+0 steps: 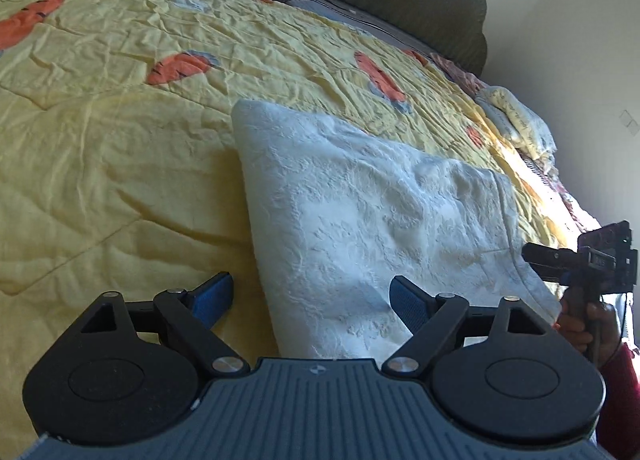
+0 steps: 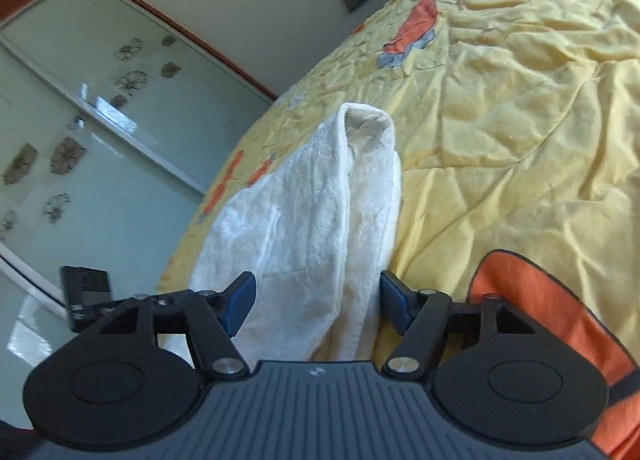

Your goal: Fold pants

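One pair of white pants point(image 1: 360, 220) lies folded on the yellow quilt point(image 1: 120, 140) of the bed. Two tongs: the left tongs point(image 1: 310, 300) stand apart at the pants' near edge; the right tongs point(image 2: 316, 302) also stand apart, cloth between them but unpinched.

White textured pants point(image 1: 360, 220) on yellow quilt point(image 1: 120, 140) with perhaps orange animals

- The pants point(image 1: 360, 220) lie on the quilt point(image 1: 120, 140), near the bed's near edge.
- Pillows point(image 1: 516, 120) sit at its far right corner.
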Motion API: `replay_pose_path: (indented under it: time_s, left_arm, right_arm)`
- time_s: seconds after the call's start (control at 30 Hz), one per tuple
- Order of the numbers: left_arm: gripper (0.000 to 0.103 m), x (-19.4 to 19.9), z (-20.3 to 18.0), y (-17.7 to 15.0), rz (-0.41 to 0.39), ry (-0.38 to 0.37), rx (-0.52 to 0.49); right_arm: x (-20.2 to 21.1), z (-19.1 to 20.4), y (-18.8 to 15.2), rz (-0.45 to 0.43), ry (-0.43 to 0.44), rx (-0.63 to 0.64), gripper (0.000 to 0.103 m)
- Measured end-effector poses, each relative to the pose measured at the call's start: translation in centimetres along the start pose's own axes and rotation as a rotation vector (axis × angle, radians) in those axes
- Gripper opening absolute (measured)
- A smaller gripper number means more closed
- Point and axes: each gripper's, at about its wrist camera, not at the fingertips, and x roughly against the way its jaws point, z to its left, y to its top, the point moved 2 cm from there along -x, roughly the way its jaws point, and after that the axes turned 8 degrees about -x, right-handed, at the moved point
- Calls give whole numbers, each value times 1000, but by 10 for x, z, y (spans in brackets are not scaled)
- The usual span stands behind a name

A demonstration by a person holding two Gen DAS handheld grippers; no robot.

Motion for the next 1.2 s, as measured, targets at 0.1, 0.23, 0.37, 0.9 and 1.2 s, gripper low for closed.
replay_pose_path:
  time_s: [0.1,0.23,0.37,0.9,1.2]
  left_arm:
    - [90,-9,-2,1,-26,-78,-2]
    - [98,-21,-4,7,-54,-119,44]
    - [80,-26,-5,10,-73,-96,67]
    - [10,48,-22,37,-300,159,-86]
    - [10,37,39,101,-289,374,-120]
  right_arm:
    - [-13,1,10,41,36,8,68]
    - [-35,10,19,51,14,26,68]
    - [-47,18,18,30,-27,47,59]
    - [-47,97,29,-41,70,230,22]
    - [-153,112,95,-11,27,278,22]
